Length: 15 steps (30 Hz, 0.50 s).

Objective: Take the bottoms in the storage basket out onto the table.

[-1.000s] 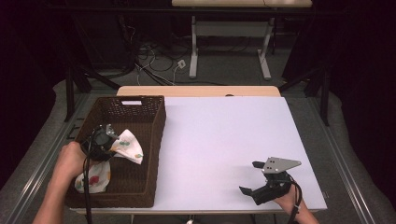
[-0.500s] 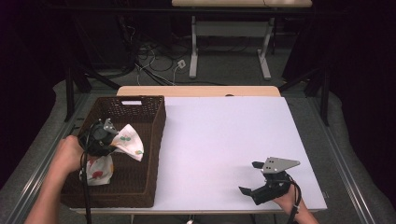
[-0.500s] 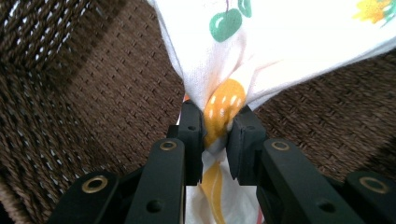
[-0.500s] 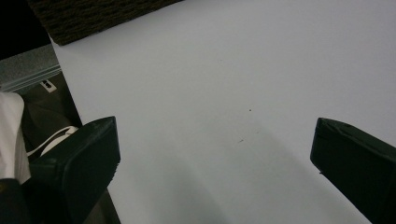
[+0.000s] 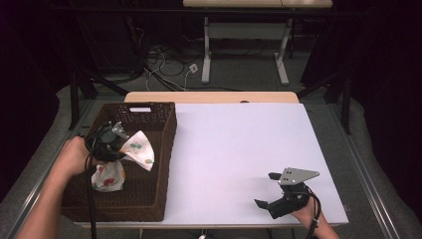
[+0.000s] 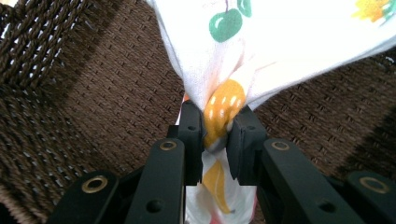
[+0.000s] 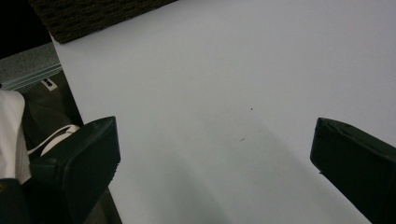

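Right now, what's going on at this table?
A person works two handheld tongs. The left tongs are shut on a white fruit-print cloth, holding it bunched above the inside of a brown wicker basket at the table's left. The right tongs rest open on the white table, holding nothing.

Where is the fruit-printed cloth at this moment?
In the high view the cloth hangs at the table's left side, over the brown wicker basket, pinched in the left gripper.
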Motion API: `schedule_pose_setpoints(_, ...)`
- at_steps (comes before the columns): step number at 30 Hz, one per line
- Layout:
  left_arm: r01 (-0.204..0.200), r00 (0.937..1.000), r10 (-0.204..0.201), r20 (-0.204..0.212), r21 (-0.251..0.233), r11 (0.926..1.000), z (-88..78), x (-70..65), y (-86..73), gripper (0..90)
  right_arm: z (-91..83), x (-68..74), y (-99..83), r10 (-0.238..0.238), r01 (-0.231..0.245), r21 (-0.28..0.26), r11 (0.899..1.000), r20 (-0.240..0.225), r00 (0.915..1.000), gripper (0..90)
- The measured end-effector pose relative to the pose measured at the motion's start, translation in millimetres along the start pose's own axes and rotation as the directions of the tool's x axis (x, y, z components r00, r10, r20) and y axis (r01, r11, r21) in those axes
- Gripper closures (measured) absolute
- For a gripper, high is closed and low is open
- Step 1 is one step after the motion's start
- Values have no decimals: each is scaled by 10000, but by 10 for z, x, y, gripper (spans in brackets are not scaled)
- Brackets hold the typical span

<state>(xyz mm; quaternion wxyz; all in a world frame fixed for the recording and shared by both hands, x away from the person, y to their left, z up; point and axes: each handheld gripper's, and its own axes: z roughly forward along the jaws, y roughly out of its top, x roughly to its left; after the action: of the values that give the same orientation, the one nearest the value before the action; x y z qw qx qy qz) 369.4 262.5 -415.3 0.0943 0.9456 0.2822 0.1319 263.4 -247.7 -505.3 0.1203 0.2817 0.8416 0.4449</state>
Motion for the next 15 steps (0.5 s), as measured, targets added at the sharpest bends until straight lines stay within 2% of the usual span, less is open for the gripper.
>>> schedule_pose_setpoints(8, -189, 9996, 188, 220, 38, 9998, -77, 12, 65, 769, -3, 0, -2, -41, 41, -40, 10000, 9, 10000, 11)
schedule_pose_setpoints(15, -275, 9996, 274, 60, 172, 9995, -127, 32, 108, 769, -2, 0, 0, -82, 82, -55, 10000, 4, 10000, 12)
